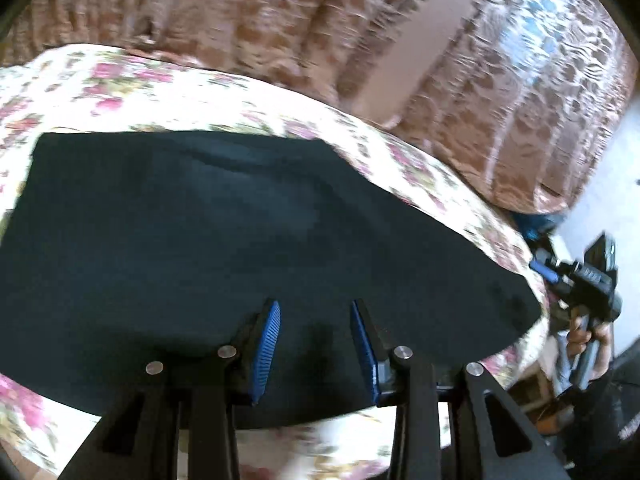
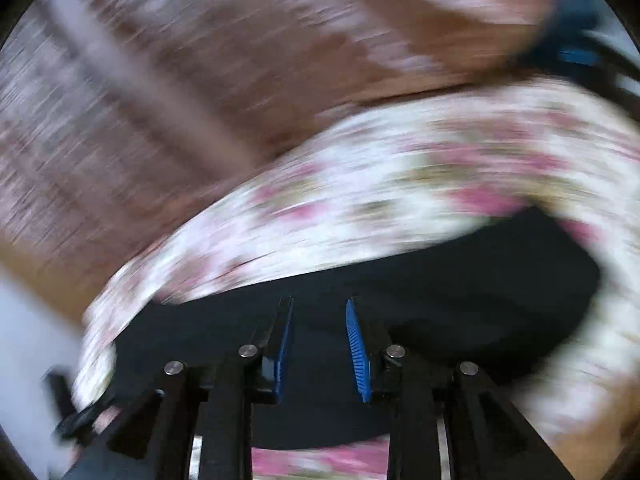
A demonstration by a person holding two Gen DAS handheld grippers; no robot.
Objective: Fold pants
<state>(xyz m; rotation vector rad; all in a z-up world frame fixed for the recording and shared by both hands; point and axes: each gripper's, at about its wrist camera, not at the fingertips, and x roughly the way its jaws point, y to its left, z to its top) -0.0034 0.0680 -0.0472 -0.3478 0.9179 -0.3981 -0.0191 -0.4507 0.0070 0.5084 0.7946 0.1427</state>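
Note:
The black pants [image 1: 208, 248] lie flat on a floral cloth [image 1: 120, 76]; they look folded into a broad slab. My left gripper [image 1: 314, 308] hovers over their near edge, open and empty, blue pads apart. The right gripper [image 1: 592, 280] shows at the right edge of the left wrist view, off the surface, held in a hand. In the blurred right wrist view, my right gripper [image 2: 320, 306] is open and empty over the pants [image 2: 460, 292], which lie on the floral cloth [image 2: 380, 200].
A brown patterned sofa [image 1: 260, 20] stands behind the floral surface, and it also shows in the right wrist view [image 2: 180, 80]. A blue object [image 1: 536, 224] sits by the sofa's end. Pale floor [image 1: 604, 168] lies to the right.

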